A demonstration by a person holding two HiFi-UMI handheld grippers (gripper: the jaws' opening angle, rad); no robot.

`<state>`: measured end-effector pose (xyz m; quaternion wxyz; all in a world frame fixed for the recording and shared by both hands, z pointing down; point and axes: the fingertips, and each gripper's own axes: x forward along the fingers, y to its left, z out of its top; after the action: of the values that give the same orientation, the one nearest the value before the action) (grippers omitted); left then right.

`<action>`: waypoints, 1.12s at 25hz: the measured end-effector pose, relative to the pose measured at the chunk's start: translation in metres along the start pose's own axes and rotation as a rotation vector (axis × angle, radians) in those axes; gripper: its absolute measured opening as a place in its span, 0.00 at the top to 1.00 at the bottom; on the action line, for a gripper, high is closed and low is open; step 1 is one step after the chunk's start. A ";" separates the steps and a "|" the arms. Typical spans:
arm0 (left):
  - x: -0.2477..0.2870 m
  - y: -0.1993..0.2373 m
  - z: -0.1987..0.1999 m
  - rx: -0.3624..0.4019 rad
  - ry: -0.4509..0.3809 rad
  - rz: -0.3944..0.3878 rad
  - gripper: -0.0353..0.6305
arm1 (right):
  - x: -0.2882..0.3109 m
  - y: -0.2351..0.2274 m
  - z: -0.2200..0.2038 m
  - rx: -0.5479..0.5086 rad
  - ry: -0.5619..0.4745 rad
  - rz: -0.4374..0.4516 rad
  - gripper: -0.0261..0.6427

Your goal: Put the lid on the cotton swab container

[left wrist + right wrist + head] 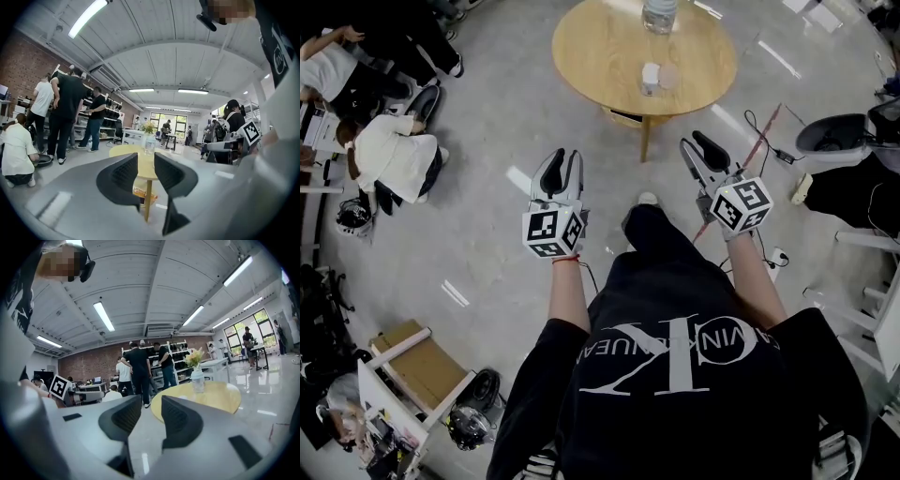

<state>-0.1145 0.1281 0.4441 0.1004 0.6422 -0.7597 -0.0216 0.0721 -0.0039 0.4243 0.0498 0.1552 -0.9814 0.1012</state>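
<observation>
Small white container [650, 78], round lid [669, 75] beside

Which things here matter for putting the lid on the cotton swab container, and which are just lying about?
For the job: cotton swab container, lid, round table, left gripper, right gripper, both empty.
Lying about: flower vase, cardboard box.

Ahead of you a round wooden table [591, 52] carries a glass vase [659, 13] at its far edge, to your left a person in white [392, 157] crouches on the grey floor [506, 112], and a cardboard box [420, 367] lies nearer you on that side.
</observation>
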 end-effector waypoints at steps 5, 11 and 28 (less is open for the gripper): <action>0.025 0.005 0.002 0.019 0.015 -0.027 0.80 | 0.024 -0.017 -0.003 0.016 0.003 0.001 0.82; 0.071 0.017 0.009 0.030 0.030 -0.067 0.80 | 0.058 -0.049 -0.001 0.030 0.011 -0.009 0.82; 0.193 0.004 -0.016 0.022 0.155 -0.249 0.76 | 0.114 -0.141 -0.019 0.078 0.118 -0.084 0.82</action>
<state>-0.1453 -0.0587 0.4848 0.1481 0.7324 -0.6642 0.0238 0.0100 -0.1644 0.4828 0.1057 0.1916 -0.9648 0.1461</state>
